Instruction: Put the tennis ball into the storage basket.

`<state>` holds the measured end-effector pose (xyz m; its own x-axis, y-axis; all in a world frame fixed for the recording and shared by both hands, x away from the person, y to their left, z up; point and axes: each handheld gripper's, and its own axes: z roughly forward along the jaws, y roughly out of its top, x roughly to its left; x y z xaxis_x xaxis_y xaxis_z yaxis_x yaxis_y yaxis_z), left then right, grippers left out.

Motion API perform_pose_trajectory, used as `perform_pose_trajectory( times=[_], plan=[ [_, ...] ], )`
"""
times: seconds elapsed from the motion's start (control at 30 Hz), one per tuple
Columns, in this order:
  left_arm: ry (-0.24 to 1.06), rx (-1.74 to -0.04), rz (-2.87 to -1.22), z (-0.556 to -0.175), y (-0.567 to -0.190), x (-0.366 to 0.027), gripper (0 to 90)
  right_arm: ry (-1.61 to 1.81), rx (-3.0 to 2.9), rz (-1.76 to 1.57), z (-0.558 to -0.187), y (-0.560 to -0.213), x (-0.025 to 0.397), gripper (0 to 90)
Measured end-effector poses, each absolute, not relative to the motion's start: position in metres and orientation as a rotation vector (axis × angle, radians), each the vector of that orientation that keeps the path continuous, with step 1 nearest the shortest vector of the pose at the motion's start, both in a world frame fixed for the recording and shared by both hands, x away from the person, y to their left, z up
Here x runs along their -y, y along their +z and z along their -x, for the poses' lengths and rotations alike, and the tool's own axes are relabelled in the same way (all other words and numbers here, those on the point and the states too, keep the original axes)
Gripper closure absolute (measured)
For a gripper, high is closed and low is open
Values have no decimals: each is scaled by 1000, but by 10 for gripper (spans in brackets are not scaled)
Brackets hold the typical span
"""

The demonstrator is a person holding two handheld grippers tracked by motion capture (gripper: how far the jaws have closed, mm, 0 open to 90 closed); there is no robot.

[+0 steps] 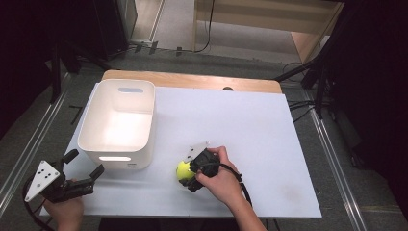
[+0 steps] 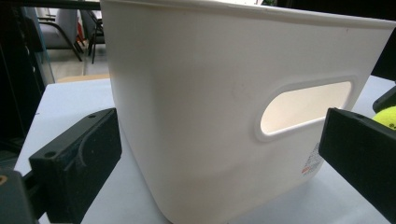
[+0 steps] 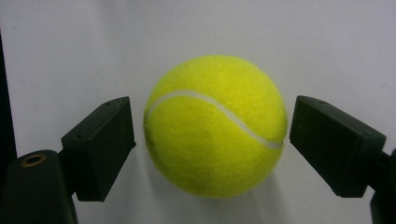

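A yellow tennis ball (image 1: 183,170) lies on the white table top, near the front middle. My right gripper (image 1: 188,174) is around it, open, with a small gap on each side of the ball (image 3: 215,126) in the right gripper view. A white plastic bin (image 1: 119,123) with handle slots stands at the left of the table. My left gripper (image 1: 84,167) is at the front left corner, open, jaws pointing at the bin's near wall (image 2: 224,116), nothing between them. A sliver of the ball (image 2: 387,116) peeks past the bin's right side.
The white table top (image 1: 250,139) lies over a wooden board (image 1: 192,81) that shows at the back edge. Dark stands and cables (image 1: 312,77) flank the table on the floor. A metal rail (image 1: 29,144) runs along the left.
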<state>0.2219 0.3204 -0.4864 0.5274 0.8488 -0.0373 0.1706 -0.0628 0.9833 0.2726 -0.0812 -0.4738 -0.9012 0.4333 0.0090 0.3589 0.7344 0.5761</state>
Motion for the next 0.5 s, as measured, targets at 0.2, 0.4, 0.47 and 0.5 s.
perform_pose_trajectory(
  times=[0.2, 0.4, 0.47, 0.5],
  plan=[
    [701, -903, -1560, -222, -486, -320, 0, 855, -2820, -627, -274, -479, 76, 215],
    [701, -900, -1562, -222, -486, -320, 0, 852, -2817, -638, -275, -479, 75, 227],
    [701, -901, -1562, -222, -486, -321, 0, 853, -2819, -639, -275, -480, 74, 226],
    [699, -903, -1562, -222, -486, -321, 0, 851, -2819, -649, -275, -480, 74, 225]
  ],
)
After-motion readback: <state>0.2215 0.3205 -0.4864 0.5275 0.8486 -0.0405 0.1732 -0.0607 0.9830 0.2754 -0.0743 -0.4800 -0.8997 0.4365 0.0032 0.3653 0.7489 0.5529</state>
